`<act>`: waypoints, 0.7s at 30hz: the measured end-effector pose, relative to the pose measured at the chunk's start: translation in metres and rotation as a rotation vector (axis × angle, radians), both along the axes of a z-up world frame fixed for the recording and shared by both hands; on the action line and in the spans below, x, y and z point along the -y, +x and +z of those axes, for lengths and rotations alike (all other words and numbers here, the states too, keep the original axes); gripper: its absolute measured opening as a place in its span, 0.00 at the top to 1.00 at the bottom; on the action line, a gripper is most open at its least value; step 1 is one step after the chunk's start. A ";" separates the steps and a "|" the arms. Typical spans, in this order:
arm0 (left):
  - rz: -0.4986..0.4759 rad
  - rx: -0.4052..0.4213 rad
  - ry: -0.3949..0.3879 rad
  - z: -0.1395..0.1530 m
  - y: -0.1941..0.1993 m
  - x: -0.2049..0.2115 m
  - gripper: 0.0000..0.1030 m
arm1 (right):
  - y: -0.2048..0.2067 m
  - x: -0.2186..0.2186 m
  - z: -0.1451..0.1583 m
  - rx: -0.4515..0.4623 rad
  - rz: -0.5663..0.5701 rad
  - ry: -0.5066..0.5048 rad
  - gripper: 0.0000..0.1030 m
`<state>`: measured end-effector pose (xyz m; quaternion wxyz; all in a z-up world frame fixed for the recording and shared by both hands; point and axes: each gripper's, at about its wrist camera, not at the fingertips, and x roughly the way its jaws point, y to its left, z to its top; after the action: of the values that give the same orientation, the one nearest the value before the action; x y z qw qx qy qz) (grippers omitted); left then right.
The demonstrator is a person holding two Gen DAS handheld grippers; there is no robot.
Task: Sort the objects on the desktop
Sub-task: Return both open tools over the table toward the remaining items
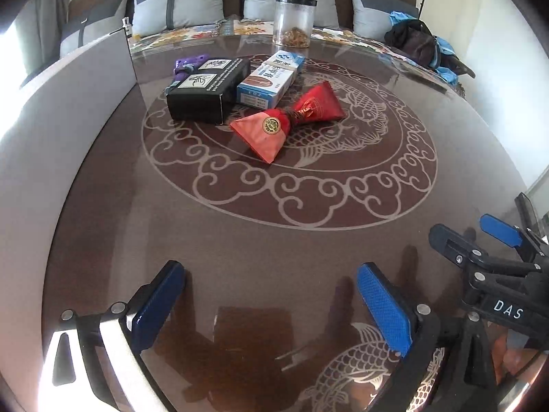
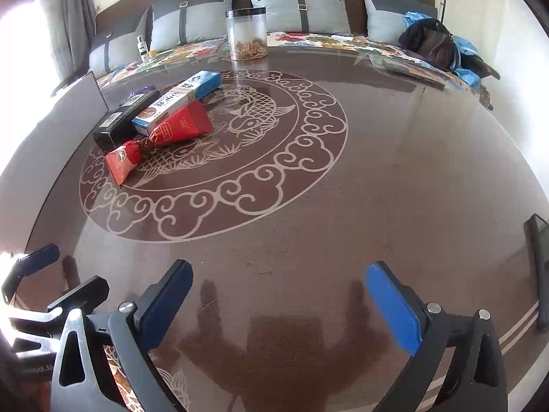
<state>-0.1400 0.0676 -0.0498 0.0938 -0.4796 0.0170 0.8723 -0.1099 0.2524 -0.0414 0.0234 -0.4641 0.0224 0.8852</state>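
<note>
Sofa (image 2: 295, 3) behind glossy fish-patterned table (image 2: 394, 158); both tongs (image 1: 271, 305) (image 2: 278, 305) wide open, empty.

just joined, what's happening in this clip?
Nothing is being handled yet. A person holds two claws low over the near edge of a dark patterned table. The left claw and right claw are both wide open and empty. The items to sort sit clustered farther back: a black box, a blue-and-white box leaning on it, a red pouch in front, and something purple behind the black box. A clear jar stands at the far edge.
</note>
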 end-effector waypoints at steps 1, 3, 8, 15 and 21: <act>0.003 -0.001 -0.009 -0.001 -0.003 0.000 0.01 | -0.002 -0.001 -0.002 0.006 -0.005 -0.008 0.01; 0.008 -0.012 -0.039 -0.002 -0.009 -0.001 0.01 | -0.004 -0.004 -0.005 0.017 -0.017 -0.025 0.01; 0.012 -0.028 -0.050 -0.004 -0.014 0.001 0.00 | -0.006 -0.003 -0.007 0.016 -0.019 -0.012 0.01; 0.008 -0.029 -0.049 -0.004 -0.018 0.001 0.00 | -0.005 0.002 -0.010 -0.003 -0.009 0.030 0.00; -0.012 -0.027 -0.053 -0.005 -0.017 0.000 0.00 | -0.004 0.003 -0.010 -0.012 -0.010 0.032 0.00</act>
<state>-0.1568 0.0671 -0.0551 0.0861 -0.4701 0.0444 0.8773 -0.1137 0.2495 -0.0513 0.0352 -0.4584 0.0110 0.8880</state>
